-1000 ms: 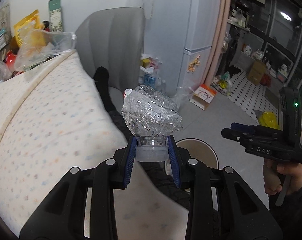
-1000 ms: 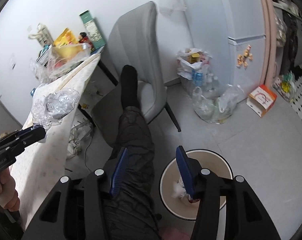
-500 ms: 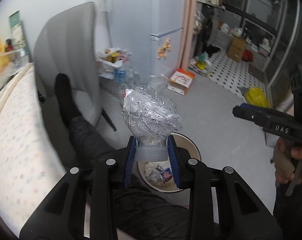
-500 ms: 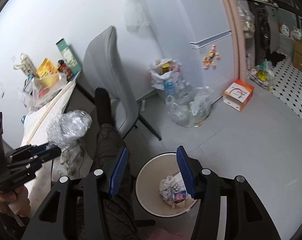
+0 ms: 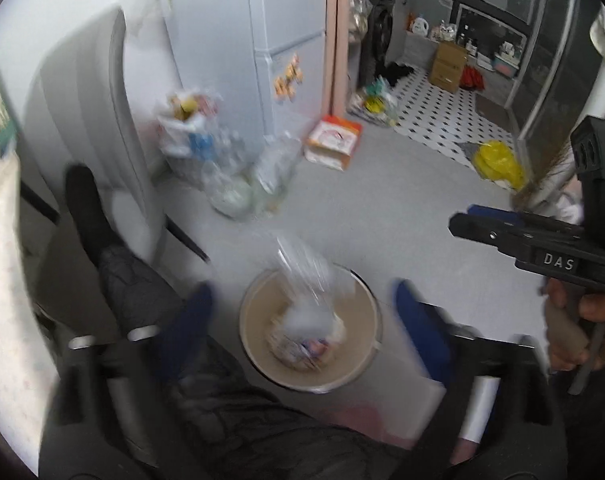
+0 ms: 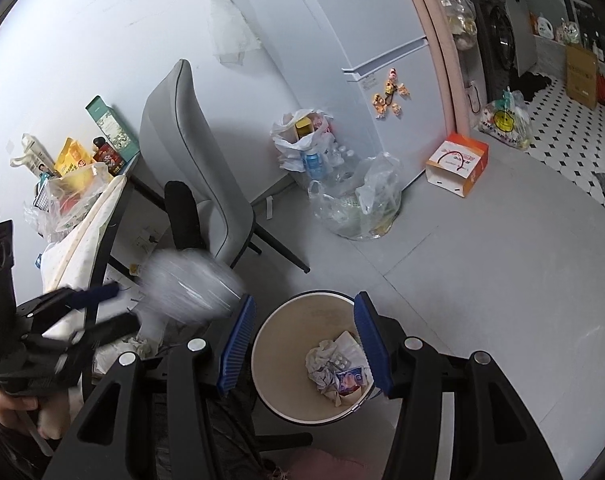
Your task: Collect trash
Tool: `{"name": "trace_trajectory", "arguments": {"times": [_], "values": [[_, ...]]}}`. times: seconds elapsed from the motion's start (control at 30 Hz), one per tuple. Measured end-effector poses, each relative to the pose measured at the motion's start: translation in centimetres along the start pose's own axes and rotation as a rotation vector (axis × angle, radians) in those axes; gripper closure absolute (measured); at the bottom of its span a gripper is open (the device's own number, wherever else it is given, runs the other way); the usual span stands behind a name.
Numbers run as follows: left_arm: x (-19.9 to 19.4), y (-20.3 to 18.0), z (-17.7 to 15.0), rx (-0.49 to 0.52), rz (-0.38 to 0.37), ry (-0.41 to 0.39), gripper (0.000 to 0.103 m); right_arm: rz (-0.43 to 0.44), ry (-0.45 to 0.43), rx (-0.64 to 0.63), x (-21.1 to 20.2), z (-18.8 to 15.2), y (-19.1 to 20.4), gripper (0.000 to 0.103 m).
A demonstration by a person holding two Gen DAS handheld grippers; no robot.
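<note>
The crushed clear plastic bottle [image 5: 302,276] was a motion-blurred streak just above the mouth of the round trash bin [image 5: 262,364], free of both blue pads; in the right wrist view it showed as a blur [image 6: 190,288] beside the left gripper's tips; the left gripper [image 5: 298,320] was released, its jaws spread wide to either side of the bin; the right gripper [image 6: 302,344] was likewise spread and held nothing, hanging over the bin [image 6: 278,400], which held crumpled paper and wrappers [image 6: 334,364]. The bin stood on a grey floor [image 6: 482,280]; a black-trousered leg [image 5: 114,264] lay just beside its rim; a grey chair [image 6: 190,152] and a table with a dotted cloth [image 6: 86,240] stood to the left; bags of bottles [image 6: 342,192] leaned by the refrigerator [image 6: 362,40]; open floor stretched right toward the tiled room [image 6: 562,120].
</note>
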State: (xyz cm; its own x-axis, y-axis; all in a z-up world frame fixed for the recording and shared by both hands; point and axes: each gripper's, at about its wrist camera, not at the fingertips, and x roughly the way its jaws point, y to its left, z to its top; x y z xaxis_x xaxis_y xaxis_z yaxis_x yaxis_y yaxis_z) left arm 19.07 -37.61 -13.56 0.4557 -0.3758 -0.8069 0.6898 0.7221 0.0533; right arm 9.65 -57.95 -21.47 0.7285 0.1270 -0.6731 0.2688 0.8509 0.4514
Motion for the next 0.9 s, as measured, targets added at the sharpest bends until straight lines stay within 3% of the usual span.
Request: {"name": "trace_trajectory", "arguments": {"times": [0.2, 0.43, 0.6, 0.83, 0.9], "values": [[-0.5, -0.4, -0.1, 0.042, 0.039, 0.018, 0.006, 0.006, 0.013, -0.012, 0.6, -0.1, 0.7, 0.050], [-2.5, 2.3, -0.5, -0.040, 0.066, -0.006, 0.006, 0.017, 0.014, -0.048, 0.3, -0.2, 2.7, 0.044], [-4.5, 3.9, -1.0, -0.091, 0.086, -0.039, 0.006, -0.003, -0.005, -0.085, -0.6, 0.4, 4.4, 0.027], [-7.4, 6.5, -2.6, -0.161, 0.108, -0.089, 0.006, -0.020, 0.021, -0.150, -0.4, 0.5, 7.7, 0.020], [-8.3, 7.7, -3.4, -0.192, 0.112, -0.104, 0.006, -0.016, 0.010, -0.183, -0.6, 0.3, 9.1, 0.010]]}}
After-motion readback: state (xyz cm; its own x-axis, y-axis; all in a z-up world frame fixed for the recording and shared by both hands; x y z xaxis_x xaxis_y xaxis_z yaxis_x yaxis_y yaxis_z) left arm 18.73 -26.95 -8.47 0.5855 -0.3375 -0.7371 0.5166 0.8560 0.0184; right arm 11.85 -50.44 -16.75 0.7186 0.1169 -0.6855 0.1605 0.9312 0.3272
